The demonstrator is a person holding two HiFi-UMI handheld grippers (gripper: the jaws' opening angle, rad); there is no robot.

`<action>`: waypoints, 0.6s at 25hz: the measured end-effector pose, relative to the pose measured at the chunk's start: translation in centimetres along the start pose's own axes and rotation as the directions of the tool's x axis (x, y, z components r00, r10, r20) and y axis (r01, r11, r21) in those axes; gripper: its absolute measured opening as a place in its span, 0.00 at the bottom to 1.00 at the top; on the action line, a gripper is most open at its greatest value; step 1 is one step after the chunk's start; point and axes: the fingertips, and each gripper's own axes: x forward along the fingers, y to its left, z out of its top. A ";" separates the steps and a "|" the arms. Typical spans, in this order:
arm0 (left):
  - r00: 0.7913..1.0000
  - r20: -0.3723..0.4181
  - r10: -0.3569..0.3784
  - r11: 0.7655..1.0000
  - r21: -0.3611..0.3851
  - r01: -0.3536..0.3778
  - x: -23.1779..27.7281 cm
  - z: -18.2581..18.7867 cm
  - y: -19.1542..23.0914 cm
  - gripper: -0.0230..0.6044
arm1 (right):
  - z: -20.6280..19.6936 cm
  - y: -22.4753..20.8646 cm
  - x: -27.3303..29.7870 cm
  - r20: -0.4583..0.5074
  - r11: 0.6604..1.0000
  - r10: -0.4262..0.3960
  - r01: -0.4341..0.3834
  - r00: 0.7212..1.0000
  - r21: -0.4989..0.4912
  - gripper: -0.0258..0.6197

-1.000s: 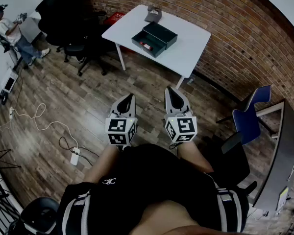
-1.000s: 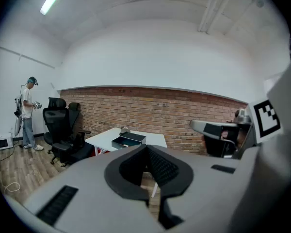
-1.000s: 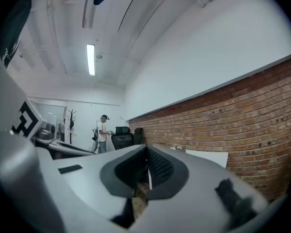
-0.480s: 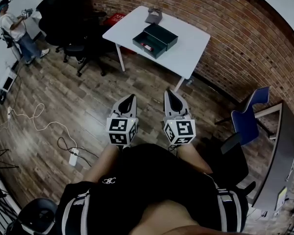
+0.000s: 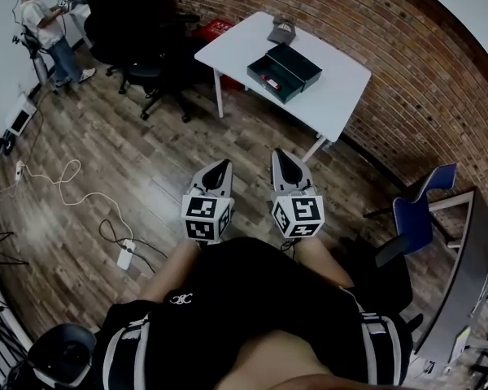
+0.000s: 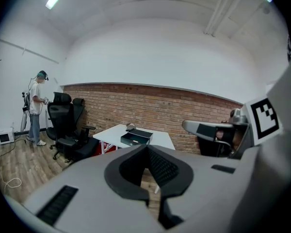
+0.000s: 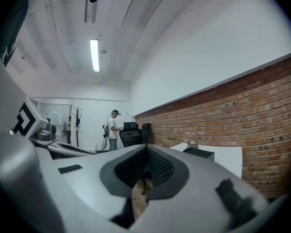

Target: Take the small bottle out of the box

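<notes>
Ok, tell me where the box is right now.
In the head view the box lies open on the white table by the brick wall, upper right of centre, next to a grey object.

- Two grippers noted: left gripper [image 5: 223, 164], right gripper [image 5: 278, 153].
- One white table [image 5: 342, 104].
- One open box [image 5: 297, 62].
- One small bottle [image 5: 269, 80].
- One blue chair [image 5: 415, 216].
- One person [image 5: 47, 24].

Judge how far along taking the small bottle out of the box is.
Done: the box stands open on the white table. In hand: nothing; left gripper and right gripper are shut, empty, over the floor. Left: reach the box, grasp the small bottle, lift it out.
</notes>
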 end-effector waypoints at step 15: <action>0.996 0.006 -0.090 0.996 -0.013 0.090 0.6 0.2 9.5 0.06 | -1.7 6.0 7.0 -0.057 0.996 -0.085 0.084 0.995 -0.017 0.09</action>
